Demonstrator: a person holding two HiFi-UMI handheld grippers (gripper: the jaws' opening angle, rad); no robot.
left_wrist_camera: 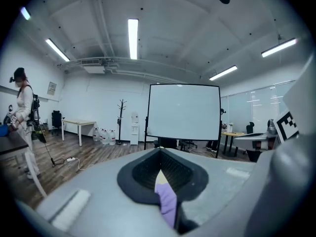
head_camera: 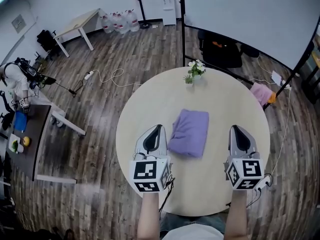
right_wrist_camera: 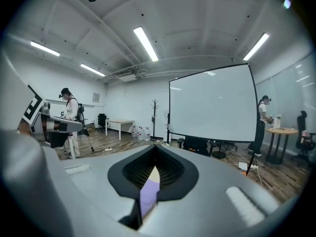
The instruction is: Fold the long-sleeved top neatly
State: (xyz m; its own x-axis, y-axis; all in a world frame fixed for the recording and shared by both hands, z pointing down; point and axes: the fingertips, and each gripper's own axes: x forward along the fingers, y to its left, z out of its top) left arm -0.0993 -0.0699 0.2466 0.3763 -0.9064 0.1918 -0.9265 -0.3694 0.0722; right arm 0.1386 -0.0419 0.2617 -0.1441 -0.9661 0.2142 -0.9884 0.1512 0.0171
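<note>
The long-sleeved top (head_camera: 189, 132) is purple and lies folded into a compact rectangle in the middle of the round beige table (head_camera: 150, 104). My left gripper (head_camera: 158, 128) hovers just left of it, jaws shut with nothing in them. My right gripper (head_camera: 235, 128) hovers to the right of the top, a gap of bare table between them, and is also shut and empty. In the left gripper view the gripper (left_wrist_camera: 159, 151) points out across the room, and a sliver of purple cloth (left_wrist_camera: 167, 201) shows through the slit below its closed tips. The right gripper view shows the same for that gripper (right_wrist_camera: 154, 148).
A small pot of white flowers (head_camera: 195, 70) stands at the table's far edge. A framed white screen (left_wrist_camera: 183, 111) stands behind the table. A pink cloth (head_camera: 261, 93) lies on the floor at right, a cable (head_camera: 107, 77) at left. A person (head_camera: 15, 81) stands by a dark side table (head_camera: 30, 134).
</note>
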